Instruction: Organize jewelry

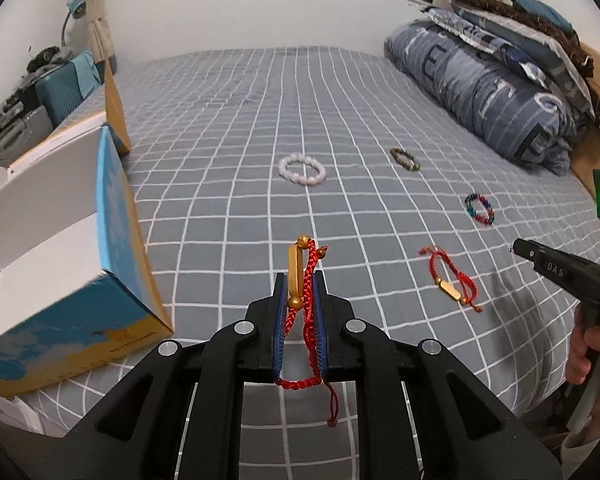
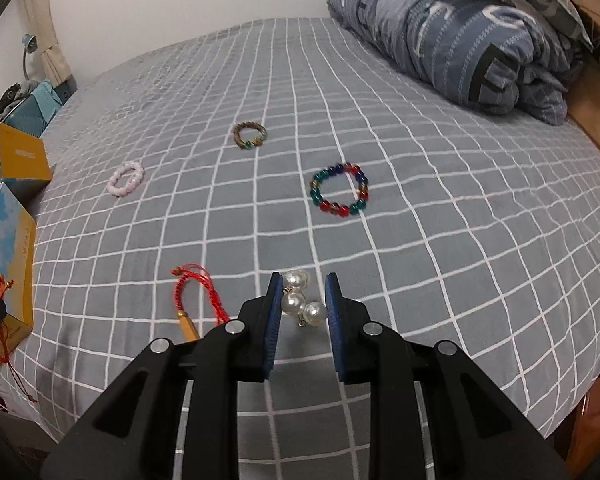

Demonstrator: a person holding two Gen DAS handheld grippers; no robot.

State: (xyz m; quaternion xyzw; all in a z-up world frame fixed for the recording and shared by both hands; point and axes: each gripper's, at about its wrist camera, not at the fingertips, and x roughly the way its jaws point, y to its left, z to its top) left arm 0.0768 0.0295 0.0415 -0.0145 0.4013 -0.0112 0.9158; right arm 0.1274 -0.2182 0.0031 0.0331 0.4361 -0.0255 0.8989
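Observation:
My left gripper (image 1: 299, 280) is shut on a red cord bracelet with a gold bar (image 1: 300, 276) and holds it above the bed, just right of an open blue and yellow box (image 1: 112, 216). My right gripper (image 2: 303, 280) is open, with pearl beads (image 2: 302, 300) lying on the bed between its fingers. A second red cord bracelet (image 1: 454, 280) lies on the bed; it also shows in the right wrist view (image 2: 198, 292). A multicoloured bead bracelet (image 2: 340, 190), a brown bead bracelet (image 2: 250, 136) and a pink bead bracelet (image 2: 126, 178) lie further out.
The bed (image 1: 260, 100) has a grey checked sheet. A folded blue duvet and pillows (image 1: 484, 84) are piled at the far right. A yellow box lid (image 2: 22, 156) stands at the left edge. Cluttered shelves (image 1: 20, 100) are beyond the box.

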